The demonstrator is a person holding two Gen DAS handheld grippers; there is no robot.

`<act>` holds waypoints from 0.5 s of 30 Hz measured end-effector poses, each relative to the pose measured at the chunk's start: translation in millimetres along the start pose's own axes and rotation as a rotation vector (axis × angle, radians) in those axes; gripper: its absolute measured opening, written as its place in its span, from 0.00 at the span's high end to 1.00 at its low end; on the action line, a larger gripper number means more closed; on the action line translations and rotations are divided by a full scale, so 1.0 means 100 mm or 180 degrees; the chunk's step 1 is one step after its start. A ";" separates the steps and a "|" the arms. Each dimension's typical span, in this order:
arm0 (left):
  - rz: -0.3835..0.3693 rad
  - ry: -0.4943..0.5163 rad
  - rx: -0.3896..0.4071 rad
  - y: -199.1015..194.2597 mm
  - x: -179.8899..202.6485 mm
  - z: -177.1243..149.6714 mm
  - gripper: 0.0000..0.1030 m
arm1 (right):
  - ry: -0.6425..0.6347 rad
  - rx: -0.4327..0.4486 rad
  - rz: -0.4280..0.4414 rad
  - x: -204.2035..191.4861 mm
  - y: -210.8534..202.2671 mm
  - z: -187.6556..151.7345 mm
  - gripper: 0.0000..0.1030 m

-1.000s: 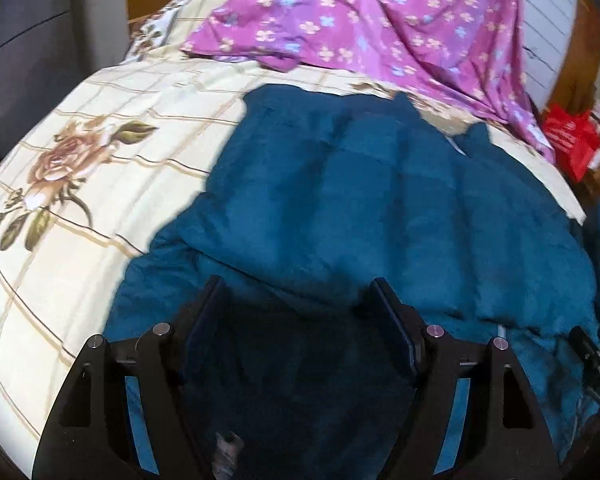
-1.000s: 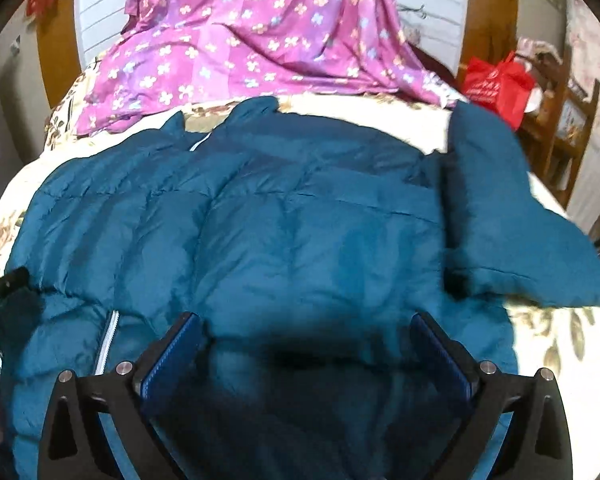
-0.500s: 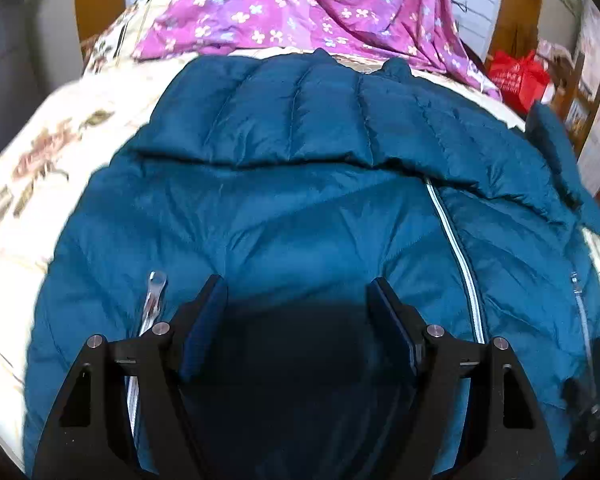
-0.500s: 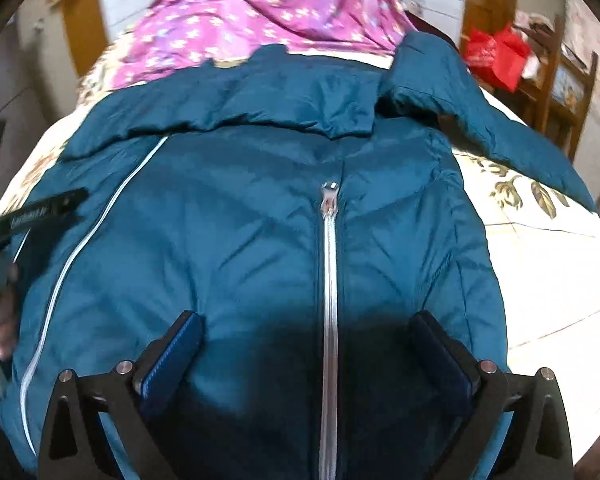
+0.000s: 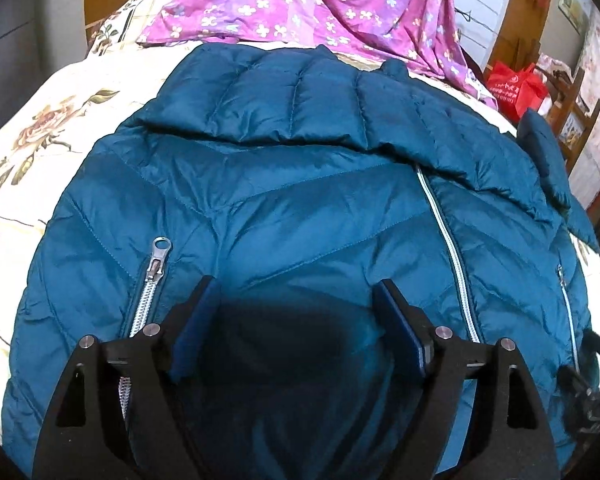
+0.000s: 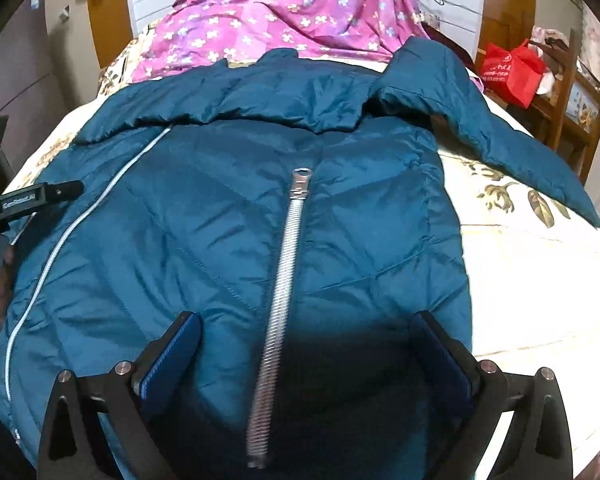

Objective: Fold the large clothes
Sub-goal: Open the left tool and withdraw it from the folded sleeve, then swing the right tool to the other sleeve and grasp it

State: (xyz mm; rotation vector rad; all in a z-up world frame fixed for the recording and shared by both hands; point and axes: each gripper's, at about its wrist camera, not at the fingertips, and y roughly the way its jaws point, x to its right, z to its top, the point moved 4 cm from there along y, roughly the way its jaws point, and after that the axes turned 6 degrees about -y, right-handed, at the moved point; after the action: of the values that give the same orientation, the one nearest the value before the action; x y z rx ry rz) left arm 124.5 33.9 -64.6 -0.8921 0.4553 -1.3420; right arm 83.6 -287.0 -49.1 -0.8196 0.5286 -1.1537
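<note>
Both claws have swung from over the jacket's plain back to its zipped front, and the left claw (image 5: 296, 300) has just been opening, with nothing between its pads; the right claw (image 6: 306, 336) also gapes empty. Spread on the bed (image 5: 32, 120), the jacket (image 5: 300, 208) runs lengthwise away from both claws, collar farthest; its loose sleeve (image 6: 500, 120) lies nearer the right claw.

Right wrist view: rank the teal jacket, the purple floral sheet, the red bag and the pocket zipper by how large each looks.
1. teal jacket, fills most of the frame.
2. purple floral sheet.
3. pocket zipper and red bag look roughly alike; the zipper lies much nearer the camera, so I leave them unranked.
</note>
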 end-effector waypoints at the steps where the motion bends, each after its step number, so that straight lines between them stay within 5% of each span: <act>1: -0.0001 0.0001 -0.0004 0.01 -0.01 0.00 0.22 | 0.0014 -0.0007 0.0041 0.02 0.00 0.00 0.00; 6: 0.0030 -0.0075 -0.0006 -0.03 0.00 0.03 0.22 | 0.0073 0.0018 0.0167 0.05 -0.11 0.00 0.01; 9: -0.0055 -0.0051 0.0075 -0.09 0.08 0.10 0.22 | 0.0305 0.0287 -0.0062 0.36 -0.37 0.06 0.01; 12: 0.0105 0.0042 0.0205 -0.09 0.14 0.19 0.22 | 0.0810 0.0311 -0.0700 1.12 -0.57 0.07 0.00; 15: 0.0183 0.0027 0.0062 0.06 0.13 0.20 0.22 | 0.1533 0.0341 -0.0746 1.89 -0.63 -0.03 0.00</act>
State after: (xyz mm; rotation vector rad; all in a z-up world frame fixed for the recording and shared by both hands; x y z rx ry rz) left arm 145.7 26.6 -54.4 -0.8516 0.4703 -1.2961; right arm 108.1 -477.0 6.5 -0.5159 0.7718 -1.5966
